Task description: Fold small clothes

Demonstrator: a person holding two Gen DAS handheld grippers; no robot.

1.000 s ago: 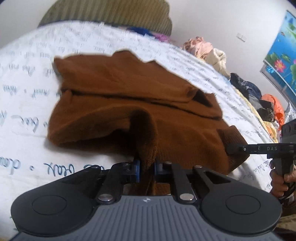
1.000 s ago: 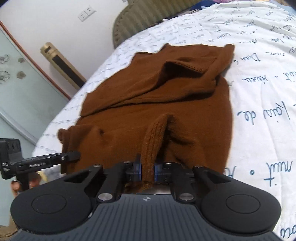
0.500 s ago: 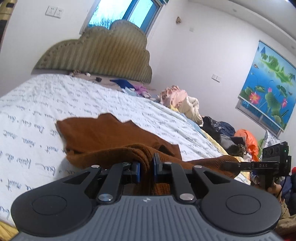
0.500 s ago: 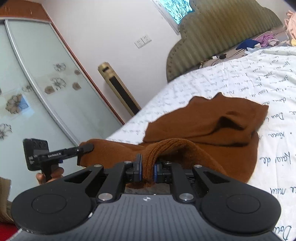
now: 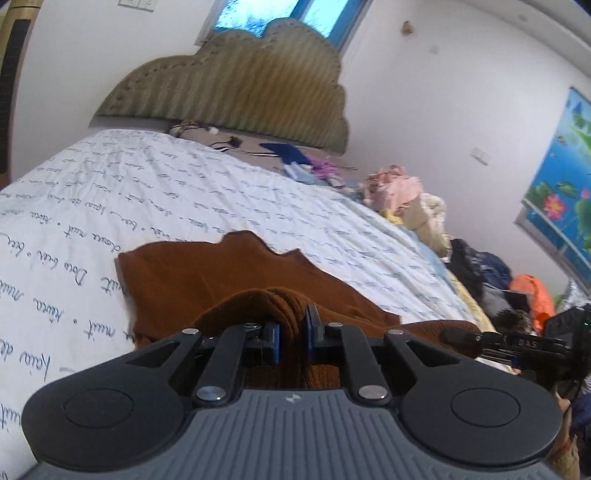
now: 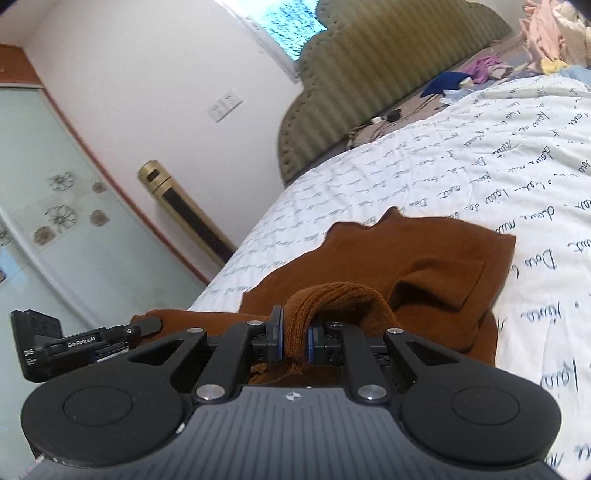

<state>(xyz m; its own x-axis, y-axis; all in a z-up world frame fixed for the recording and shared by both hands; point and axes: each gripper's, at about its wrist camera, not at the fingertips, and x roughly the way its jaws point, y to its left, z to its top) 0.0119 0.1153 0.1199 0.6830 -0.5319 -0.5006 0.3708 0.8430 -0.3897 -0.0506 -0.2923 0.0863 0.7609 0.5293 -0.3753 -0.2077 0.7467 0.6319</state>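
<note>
- Brown knit sweater (image 5: 207, 280) is seen lying on the bed (image 5: 184, 192), its far part flat on the white bedspread printed with script, its near hem raised off the cover.
- Left claw (image 5: 291, 341) is closed tight on a bunched ribbed fold of the sweater; the cloth is pinched between the blue pads (image 5: 274, 341) and hangs down behind them.
- Right claw (image 6: 293, 341) is likewise clamped on a ribbed fold of the same sweater (image 6: 424, 266), which arches up over the right-hand pad.
- In the left wrist view the right claw is shown at the right edge, with the sweater's hem stretched across towards it; its tips are hidden there by the cloth.
- In the right wrist view the left claw (image 6: 149, 325) is shown at the left edge, at the other end of the raised hem.
- A padded, scalloped headboard (image 5: 236, 88) is seen at the far end of the bed, under a window (image 5: 280, 18).
- A heap of mixed clothes (image 5: 406, 195) is piled along the bed's far right side.
- A gold tower unit (image 6: 188, 214) is stood by the wall beside a glass wardrobe door (image 6: 55, 221).
</note>
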